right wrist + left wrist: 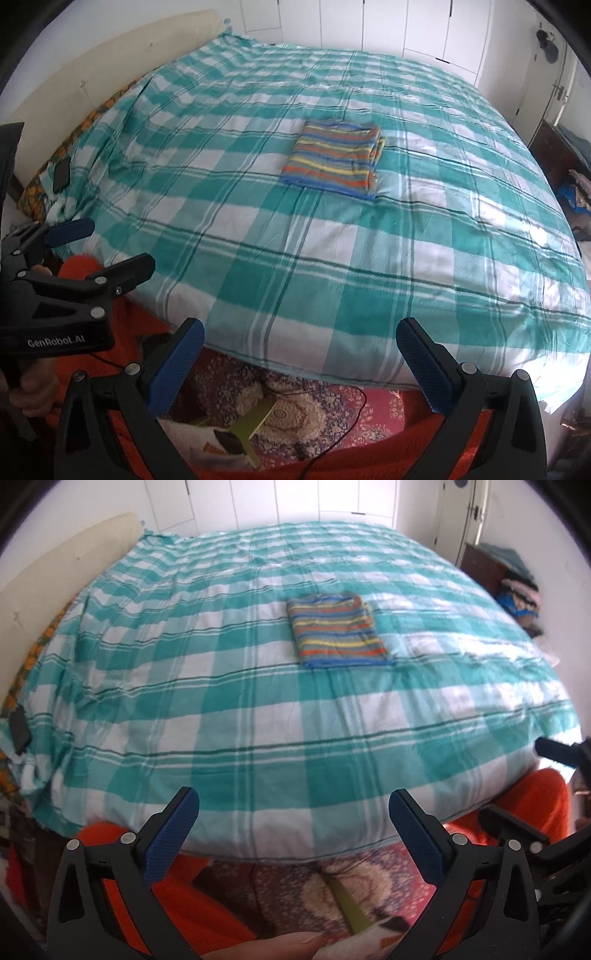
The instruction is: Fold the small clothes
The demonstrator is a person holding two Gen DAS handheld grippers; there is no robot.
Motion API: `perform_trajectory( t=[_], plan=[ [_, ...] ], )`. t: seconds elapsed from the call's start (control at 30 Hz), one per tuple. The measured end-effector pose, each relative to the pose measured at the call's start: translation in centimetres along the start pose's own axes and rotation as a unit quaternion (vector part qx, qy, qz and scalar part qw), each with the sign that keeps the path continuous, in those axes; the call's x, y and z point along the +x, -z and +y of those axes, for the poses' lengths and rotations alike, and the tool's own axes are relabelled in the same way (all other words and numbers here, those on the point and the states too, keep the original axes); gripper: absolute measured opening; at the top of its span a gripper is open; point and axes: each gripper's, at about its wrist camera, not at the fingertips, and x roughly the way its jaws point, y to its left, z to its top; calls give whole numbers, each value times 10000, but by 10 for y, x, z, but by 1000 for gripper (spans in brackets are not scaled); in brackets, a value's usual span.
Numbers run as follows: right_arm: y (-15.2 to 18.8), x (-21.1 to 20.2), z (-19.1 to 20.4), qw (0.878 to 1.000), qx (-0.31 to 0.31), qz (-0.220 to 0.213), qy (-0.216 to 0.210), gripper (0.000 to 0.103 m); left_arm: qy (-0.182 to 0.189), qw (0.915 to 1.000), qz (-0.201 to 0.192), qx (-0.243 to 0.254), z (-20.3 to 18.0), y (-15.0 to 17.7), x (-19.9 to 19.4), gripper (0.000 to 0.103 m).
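A small striped garment lies folded into a neat rectangle in the middle of the bed; it also shows in the right wrist view. My left gripper is open and empty, held back over the bed's near edge, well short of the garment. My right gripper is also open and empty, at the near edge too. The left gripper also shows at the left of the right wrist view, jaws apart.
The bed wears a teal and white checked cover. A headboard runs along the left. A dark phone lies near the pillow side. A patterned rug with a cable lies below. Clothes pile at the right wall.
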Motion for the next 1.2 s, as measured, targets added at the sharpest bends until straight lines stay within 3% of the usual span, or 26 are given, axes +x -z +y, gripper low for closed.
perform_trajectory(
  t=[0.17, 0.53, 1.2],
  plan=[
    [1, -7, 8, 9998, -60, -45, 158, 103, -185, 9998, 73, 55, 6, 1, -7, 102],
    [-1, -11, 11, 9997, -52, 11, 259, 103, 47, 10000, -29, 38, 9, -1, -18, 102],
    [-1, -12, 6, 9997, 38, -28, 255, 103, -96, 9995, -257, 130, 8, 0, -22, 102]
  ],
)
